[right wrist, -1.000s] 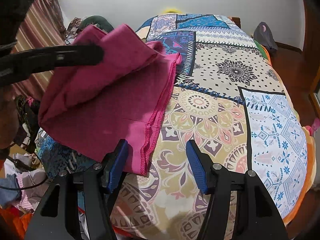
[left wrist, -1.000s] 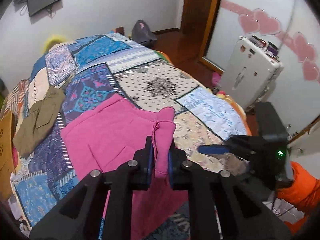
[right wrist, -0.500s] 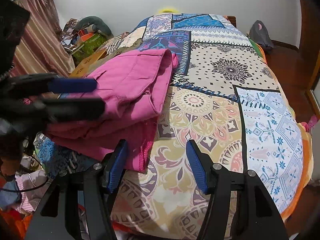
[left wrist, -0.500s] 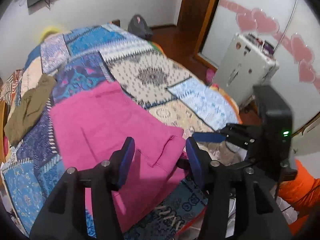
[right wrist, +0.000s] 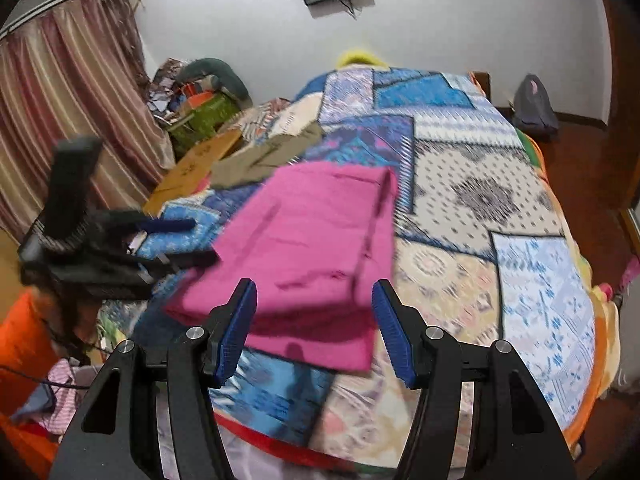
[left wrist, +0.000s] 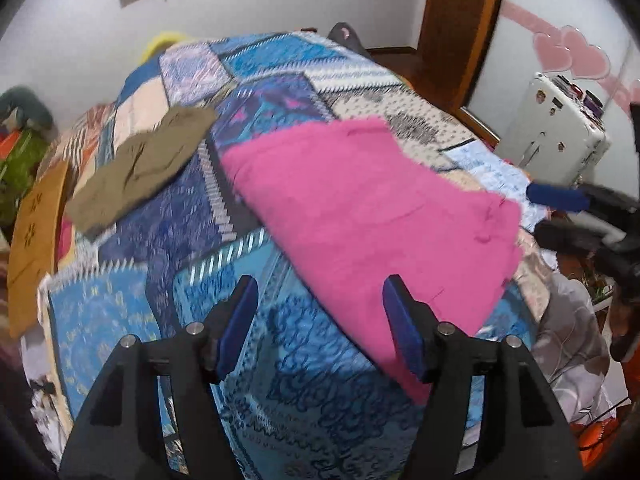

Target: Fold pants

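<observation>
With the bright pink fabric pants (left wrist: 372, 216) lying folded on the patchwork quilt of the bed (left wrist: 280, 364), a fold looks just laid down, and the step in hand reads as the release and pull-away after it. The left gripper (left wrist: 320, 328) has just been opening its blue-padded fingers (left wrist: 236, 324); they stand wide with nothing between them, hovering over bare quilt just beside the near-left edge of the pants. The right gripper (right wrist: 314, 328) also stands apart with no cloth pinched, hanging above the near end of the folded stack, where a lower layer juts out past the upper one. Both tools point steeply down toward the bed, and each shows at the edge of the other's view, on opposite sides of the garment.

The bundle is still long, so another fold probably remains: the next move calls for both grippers to come down on one short end, pinch all layers together, and carry them over evenly. A folded olive-brown garment (left wrist: 140, 164) lies well apart, farther up the bed.
</observation>
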Available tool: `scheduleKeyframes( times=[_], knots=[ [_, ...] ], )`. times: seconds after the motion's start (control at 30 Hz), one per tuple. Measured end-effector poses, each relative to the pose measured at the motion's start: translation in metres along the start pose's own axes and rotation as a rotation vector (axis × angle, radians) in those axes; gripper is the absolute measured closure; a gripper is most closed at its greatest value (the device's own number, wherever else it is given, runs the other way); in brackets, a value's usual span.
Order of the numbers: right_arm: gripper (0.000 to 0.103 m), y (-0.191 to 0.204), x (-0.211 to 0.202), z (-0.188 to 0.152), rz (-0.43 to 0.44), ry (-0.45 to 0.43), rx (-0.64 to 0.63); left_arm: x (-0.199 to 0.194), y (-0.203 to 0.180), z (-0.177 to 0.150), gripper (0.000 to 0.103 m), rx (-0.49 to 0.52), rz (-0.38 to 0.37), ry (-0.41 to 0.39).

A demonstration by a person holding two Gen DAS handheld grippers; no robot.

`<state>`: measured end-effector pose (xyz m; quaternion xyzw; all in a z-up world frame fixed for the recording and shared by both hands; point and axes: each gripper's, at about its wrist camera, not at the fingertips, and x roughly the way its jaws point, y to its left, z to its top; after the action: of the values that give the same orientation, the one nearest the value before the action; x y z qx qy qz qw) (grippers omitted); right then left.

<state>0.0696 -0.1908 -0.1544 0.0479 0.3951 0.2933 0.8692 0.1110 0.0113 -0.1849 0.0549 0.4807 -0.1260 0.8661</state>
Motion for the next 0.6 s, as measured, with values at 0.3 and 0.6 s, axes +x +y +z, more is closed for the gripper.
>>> scheduleKeyframes(
  times=[0.3, 0.6],
  knots=[
    [0.047, 0.013, 0.043, -0.015, -0.056, 0.104, -0.026, 0.009, 0.002, -0.023, 0.036, -0.09, -0.08, -0.022],
    [0.049, 0.001, 0.044, -0.015, -0.135, 0.12, -0.141, -0.002, 0.03, 0.024, 0.037, -0.103, 0.033, -0.076]
  ],
)
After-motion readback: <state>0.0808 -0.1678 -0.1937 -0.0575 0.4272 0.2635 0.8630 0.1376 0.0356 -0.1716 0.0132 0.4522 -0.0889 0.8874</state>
